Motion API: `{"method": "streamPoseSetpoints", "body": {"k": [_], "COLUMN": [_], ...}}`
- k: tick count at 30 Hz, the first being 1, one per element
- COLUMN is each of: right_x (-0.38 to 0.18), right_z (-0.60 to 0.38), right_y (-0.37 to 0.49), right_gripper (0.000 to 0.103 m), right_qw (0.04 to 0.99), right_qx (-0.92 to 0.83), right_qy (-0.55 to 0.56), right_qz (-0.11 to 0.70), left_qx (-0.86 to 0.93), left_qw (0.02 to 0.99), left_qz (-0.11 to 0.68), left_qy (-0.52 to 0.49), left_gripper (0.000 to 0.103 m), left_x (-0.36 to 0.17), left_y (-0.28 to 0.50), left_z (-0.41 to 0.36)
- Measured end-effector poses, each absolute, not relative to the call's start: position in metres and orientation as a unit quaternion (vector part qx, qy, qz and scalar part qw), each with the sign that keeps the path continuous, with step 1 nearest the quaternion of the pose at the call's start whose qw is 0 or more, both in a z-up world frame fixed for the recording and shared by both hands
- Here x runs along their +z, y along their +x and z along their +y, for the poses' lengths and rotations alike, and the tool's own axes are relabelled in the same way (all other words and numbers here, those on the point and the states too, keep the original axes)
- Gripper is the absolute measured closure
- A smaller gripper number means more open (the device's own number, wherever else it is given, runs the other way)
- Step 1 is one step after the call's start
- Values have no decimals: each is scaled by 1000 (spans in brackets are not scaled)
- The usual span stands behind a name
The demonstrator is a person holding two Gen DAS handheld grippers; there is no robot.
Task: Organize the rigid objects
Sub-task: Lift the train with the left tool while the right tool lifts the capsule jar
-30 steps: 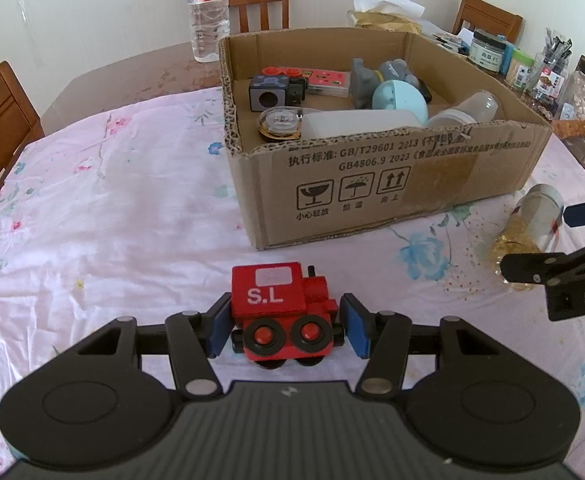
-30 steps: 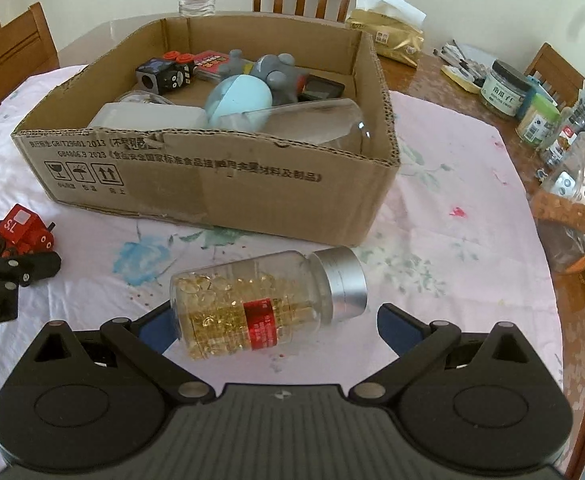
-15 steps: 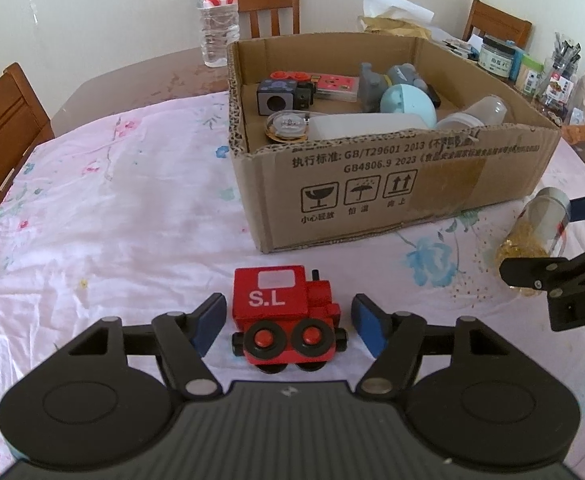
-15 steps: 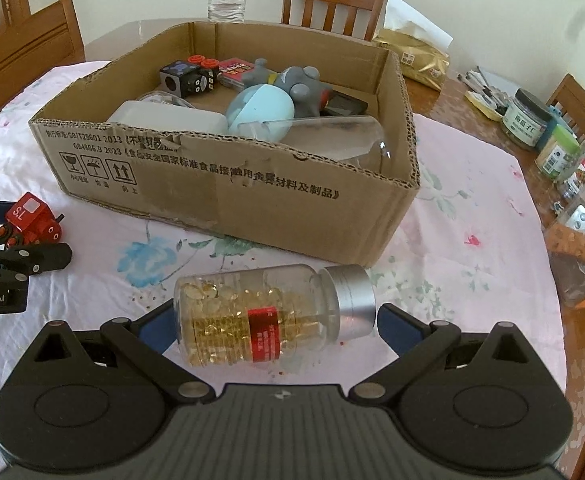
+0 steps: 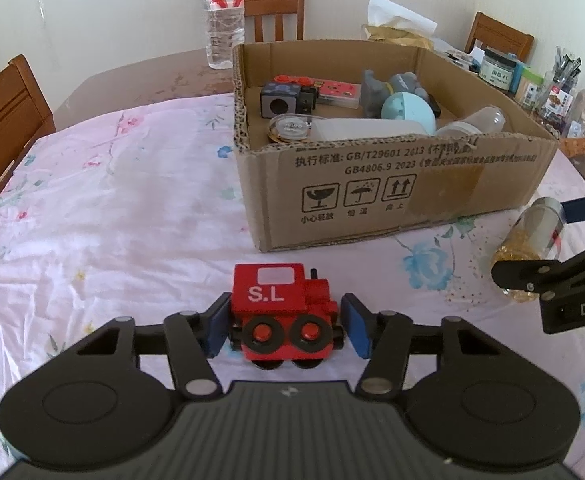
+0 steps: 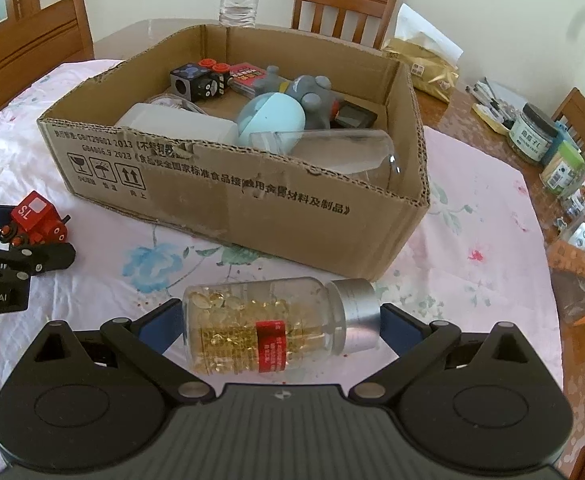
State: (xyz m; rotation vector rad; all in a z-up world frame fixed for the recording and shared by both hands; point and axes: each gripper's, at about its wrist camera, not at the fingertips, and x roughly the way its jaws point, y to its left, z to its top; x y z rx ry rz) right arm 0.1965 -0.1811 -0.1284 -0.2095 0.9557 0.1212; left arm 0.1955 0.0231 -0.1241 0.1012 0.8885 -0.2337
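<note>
Pale walls and wooden chairs (image 5: 273, 8) ring a counter (image 5: 92, 200) covered by a pink floral cloth. Cardboard box (image 5: 392, 184) sits open-topped at mid counter, printed text and handling symbols on its near wall. Inside: a black cube toy (image 5: 278, 100), a pink flat pack (image 5: 338, 94), a grey soft figure (image 6: 306, 96), a pale blue ball (image 6: 272, 122), a white tub (image 6: 176, 126) and a clear bottle (image 6: 332, 152) lying against the near wall. Water bottle (image 5: 223, 24) stands upright beyond the box's far left corner. Jars (image 6: 532, 136) and packets crowd the far right edge of the counter.

Left gripper (image 5: 284, 328): jaws closing around a red toy train (image 5: 282, 312) marked "S.L", which stands on the cloth near and left of the box. Left pad looks against the train's side; the right pad appears to touch the black coupling at its end, though contact there is hard to confirm.

Right gripper (image 6: 280, 328): jaws spread wide and pinching a clear capsule bottle (image 6: 268, 328) lengthwise, one pad on its base at left, the other on its silver cap at right. Bottle lies on its side just near of the box's right corner, yellow capsules inside, red label facing up. Whether it rests on the cloth or is lifted clear is not clear from either view.
</note>
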Motion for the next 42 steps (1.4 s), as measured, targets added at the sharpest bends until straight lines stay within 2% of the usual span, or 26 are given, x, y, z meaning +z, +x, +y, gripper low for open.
{"method": "streamPoseSetpoints", "body": {"k": [7,30,42], "right_x": [-127,-105,-100], "right_z": [-180,-185,-184], "right_y": [196,188,181], "right_gripper": [6,6,6], "right_qw": [877,864,867], "right_qx": [62,91,89], "right_qy": [-115,-133,-122], "right_qz": [462,477,474], "left_qx": [-118,-197,-180], "left_qw": [893,867,854], "left_qz": [431,442,476], "left_qy": [51,116,109], "left_gripper": [47,48,47], "left_x": [-124,-99,-113], "left_y": [196,195,178], "left_z": [25,36,49]}}
